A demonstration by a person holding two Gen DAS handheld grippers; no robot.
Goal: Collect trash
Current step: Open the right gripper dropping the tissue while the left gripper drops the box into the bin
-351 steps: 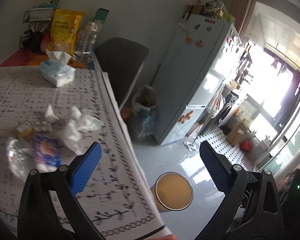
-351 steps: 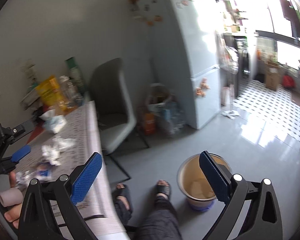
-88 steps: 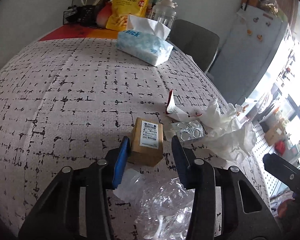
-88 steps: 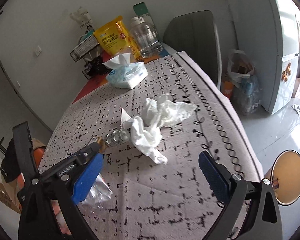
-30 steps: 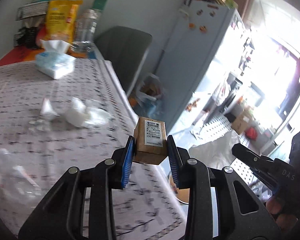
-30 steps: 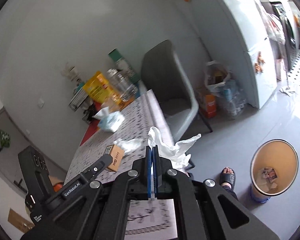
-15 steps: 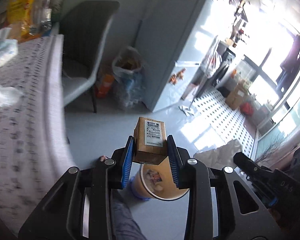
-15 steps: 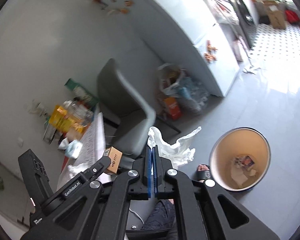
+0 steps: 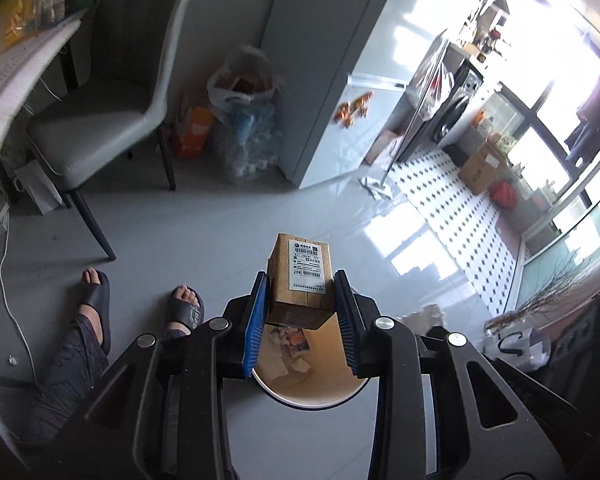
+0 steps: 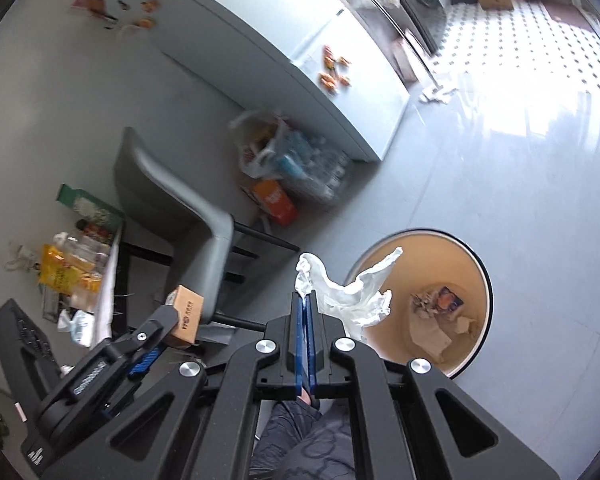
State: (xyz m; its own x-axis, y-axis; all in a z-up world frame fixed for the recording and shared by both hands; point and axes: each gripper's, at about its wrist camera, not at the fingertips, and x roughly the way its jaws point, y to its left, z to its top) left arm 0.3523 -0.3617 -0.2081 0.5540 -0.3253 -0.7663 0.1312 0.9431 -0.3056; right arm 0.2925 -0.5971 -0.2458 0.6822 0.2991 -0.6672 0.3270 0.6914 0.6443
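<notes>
My left gripper (image 9: 300,300) is shut on a small brown cardboard box (image 9: 302,276) with a white label, held above the round tan trash bin (image 9: 312,376) on the floor. The bin holds several scraps of paper and wrappers. In the right wrist view my right gripper (image 10: 305,300) is shut on a crumpled white tissue (image 10: 348,292), which hangs over the near rim of the trash bin (image 10: 424,304). The left gripper (image 10: 156,344) with the cardboard box (image 10: 186,316) shows at the lower left of that view.
A grey chair (image 9: 112,92) stands beside the table edge (image 9: 16,76). Plastic bags of bottles (image 9: 248,128) lean by the fridge (image 9: 340,60). A person's sandalled feet (image 9: 180,308) rest on the grey floor left of the bin. A bag (image 9: 516,340) and twigs sit at the right.
Both grippers have swung away from the table and down toward the floor. The bin now lies right under the held box and tissue and looks larger.
</notes>
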